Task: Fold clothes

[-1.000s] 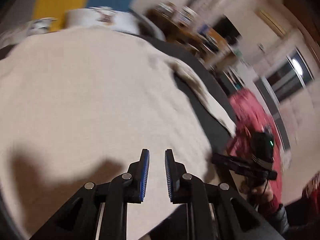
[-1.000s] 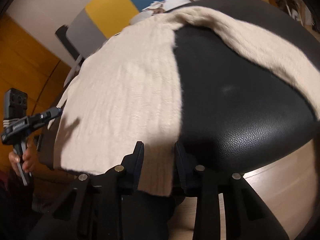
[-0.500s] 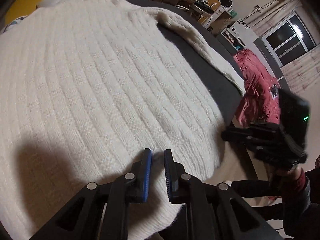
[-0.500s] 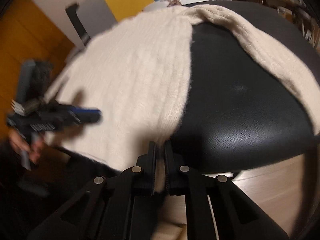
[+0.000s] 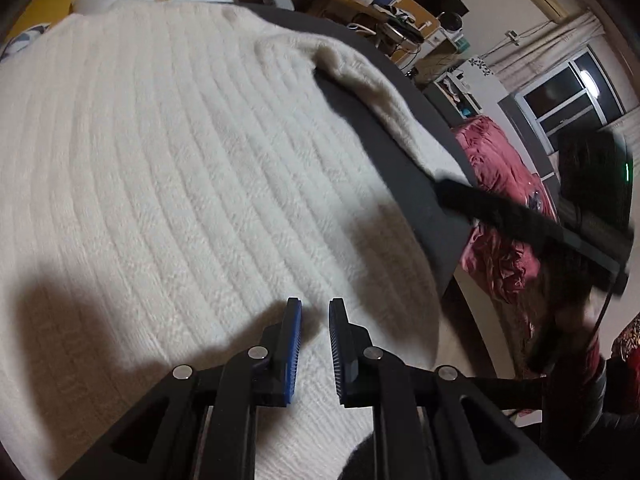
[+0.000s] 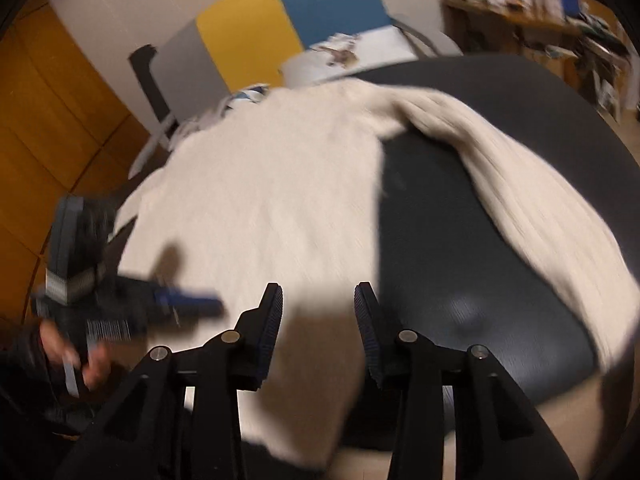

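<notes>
Hovering my left gripper, narrowly parted and empty, over the cream sweater's near hem, long axis running toward twelve o'clock on the black table, while my right gripper is opening empty.

Cream sweater on black table — right gripper jaws opening, empty

A black padded counter fills the middle. Behind it stand yellow and blue panels and a white printed cushion. To its right lie a red blanket, a cluttered desk and a dark window.
</notes>
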